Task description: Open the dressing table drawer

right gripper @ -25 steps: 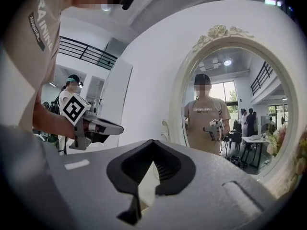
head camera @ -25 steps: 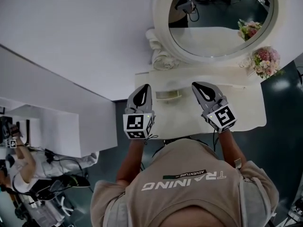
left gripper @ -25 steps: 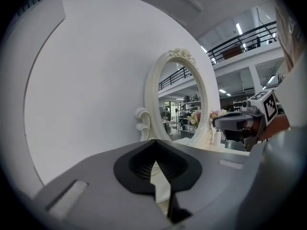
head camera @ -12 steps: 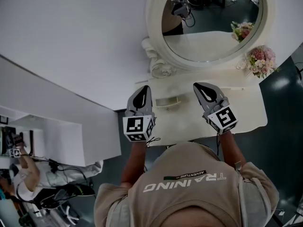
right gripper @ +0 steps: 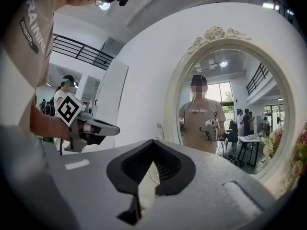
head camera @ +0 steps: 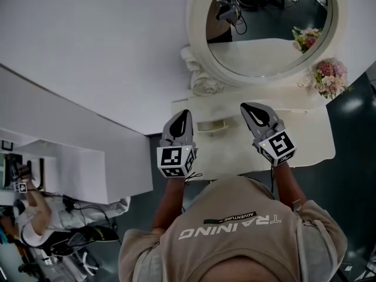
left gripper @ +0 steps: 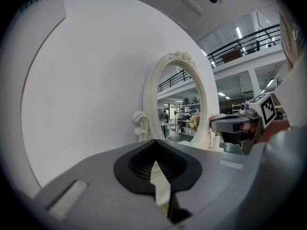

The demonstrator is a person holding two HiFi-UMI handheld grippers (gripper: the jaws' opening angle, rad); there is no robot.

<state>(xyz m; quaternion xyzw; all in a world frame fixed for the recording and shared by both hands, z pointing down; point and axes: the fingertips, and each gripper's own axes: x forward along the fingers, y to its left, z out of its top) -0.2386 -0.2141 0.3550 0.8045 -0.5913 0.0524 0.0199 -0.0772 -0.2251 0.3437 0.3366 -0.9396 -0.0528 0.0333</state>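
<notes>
White dressing table under oval mirror: small drawer near back-left corner, between left gripper and right gripper, both pressed together, empty. Risk: closed jaws skid off drawer front, drawer stays shut.

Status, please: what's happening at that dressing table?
Left hand-held gripper shut, empty; right hand-held gripper too. Drawer between them, untouched. Nothing blocking.

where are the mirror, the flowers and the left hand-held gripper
mirror [head camera: 270, 28], head view, on the glass
flowers [head camera: 329, 75], head view, on the pink blooms
left hand-held gripper [head camera: 184, 115], head view, at its closed jaw tips
</notes>
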